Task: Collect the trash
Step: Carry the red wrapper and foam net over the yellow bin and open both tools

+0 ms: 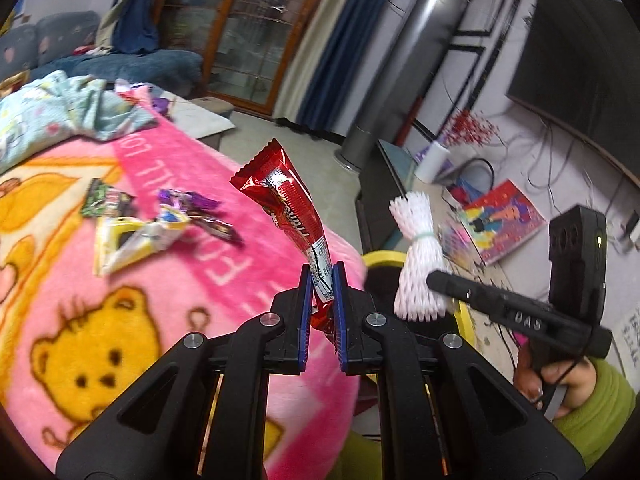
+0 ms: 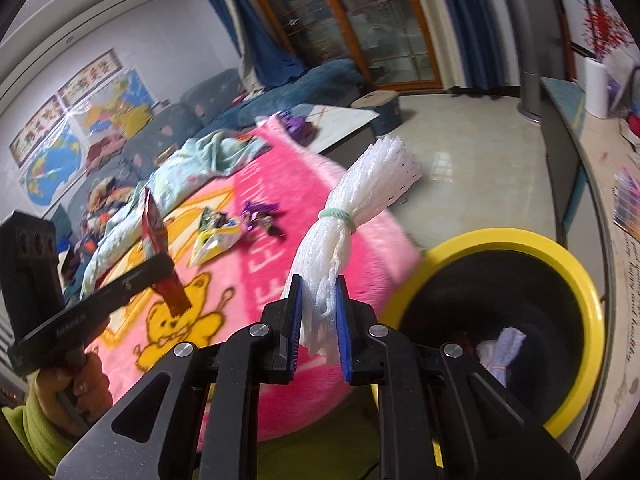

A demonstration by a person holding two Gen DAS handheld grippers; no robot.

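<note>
My left gripper [image 1: 321, 276] is shut on the lower end of a red snack wrapper [image 1: 280, 192], held upright above the pink blanket [image 1: 120, 280]. My right gripper [image 2: 319, 286] is shut on a white foam net bundle [image 2: 352, 208] tied with a green band, held up beside the yellow-rimmed black bin [image 2: 520, 240]. The bundle [image 1: 418, 252] and the right gripper also show in the left wrist view, over the bin's rim [image 1: 380, 257]. The wrapper also shows in the right wrist view [image 2: 156, 240]. More wrappers, yellow [image 1: 132, 240], purple [image 1: 188, 204] and green [image 1: 104, 200], lie on the blanket.
A crumpled light-blue cloth [image 1: 60, 108] lies at the blanket's far end. A low white table [image 2: 340, 120] and tiled floor [image 2: 460, 160] lie beyond. A shelf with a colourful box [image 1: 504, 220] and cables stands right of the bin. White trash [image 2: 500, 352] lies inside the bin.
</note>
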